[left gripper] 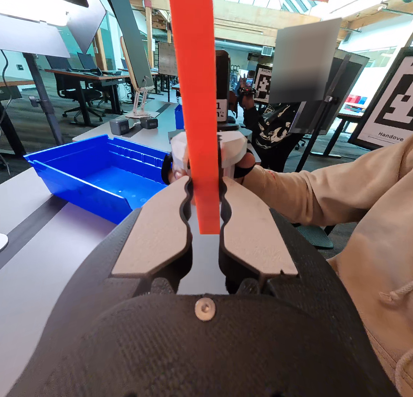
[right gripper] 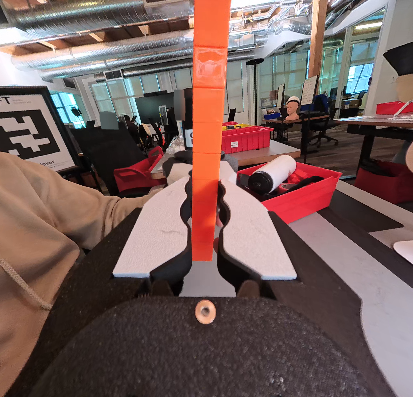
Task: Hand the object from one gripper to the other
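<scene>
Now both the left gripper and right gripper face each other, jaws clamping the upright orange bar.

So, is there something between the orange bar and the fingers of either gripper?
Nothing visible. The orange bar stands upright between the fingers of the left gripper and, in the right wrist view, of the right gripper; both sets close directly against its sides.

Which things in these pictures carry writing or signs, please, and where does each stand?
Framed marker board, far right in the left wrist view: caption legible, not repeated here.
Second marker board, left in the right wrist view: likewise.
White label on red bin: too small.
Orange bar: none.
</scene>
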Action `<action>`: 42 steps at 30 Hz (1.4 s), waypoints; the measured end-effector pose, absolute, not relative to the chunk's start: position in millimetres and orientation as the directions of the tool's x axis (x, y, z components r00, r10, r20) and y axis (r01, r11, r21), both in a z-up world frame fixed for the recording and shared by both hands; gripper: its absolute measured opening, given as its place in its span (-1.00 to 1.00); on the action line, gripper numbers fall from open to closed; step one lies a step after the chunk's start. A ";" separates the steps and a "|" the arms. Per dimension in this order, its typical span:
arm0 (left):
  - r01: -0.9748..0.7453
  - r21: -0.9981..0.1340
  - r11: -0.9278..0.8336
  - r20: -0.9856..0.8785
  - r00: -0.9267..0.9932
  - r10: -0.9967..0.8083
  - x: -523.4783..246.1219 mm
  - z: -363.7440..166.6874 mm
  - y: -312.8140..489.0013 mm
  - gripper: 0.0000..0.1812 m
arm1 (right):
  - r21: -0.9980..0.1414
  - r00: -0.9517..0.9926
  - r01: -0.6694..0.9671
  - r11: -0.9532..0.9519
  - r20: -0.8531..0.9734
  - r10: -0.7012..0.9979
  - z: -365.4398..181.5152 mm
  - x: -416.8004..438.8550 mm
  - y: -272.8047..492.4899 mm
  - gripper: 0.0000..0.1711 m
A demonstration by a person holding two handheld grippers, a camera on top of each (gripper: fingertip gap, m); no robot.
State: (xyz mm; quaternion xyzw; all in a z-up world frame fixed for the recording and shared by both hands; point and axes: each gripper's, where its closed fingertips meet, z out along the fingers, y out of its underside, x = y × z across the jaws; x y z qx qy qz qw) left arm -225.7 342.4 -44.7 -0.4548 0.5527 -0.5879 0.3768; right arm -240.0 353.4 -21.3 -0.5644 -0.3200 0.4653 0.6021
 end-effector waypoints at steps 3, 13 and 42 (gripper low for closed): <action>-0.064 -0.992 -0.108 0.122 -0.289 -0.949 -225.6 -42.5 345.0 -0.76 | -0.976 0.375 -0.209 -0.055 -0.131 0.918 -20.1 -241.3 354.8 -0.76; 0.022 -0.986 -0.164 0.153 -0.268 -0.951 -234.0 -23.9 354.9 -0.76 | -0.993 0.356 -0.075 -0.092 -0.113 0.928 -48.7 -252.4 356.6 -0.63; -0.082 -0.992 -0.094 0.108 -0.191 -0.976 -272.8 -20.2 381.7 -0.76 | -0.998 0.684 0.057 0.003 0.041 0.728 0.9 -137.6 357.0 -0.51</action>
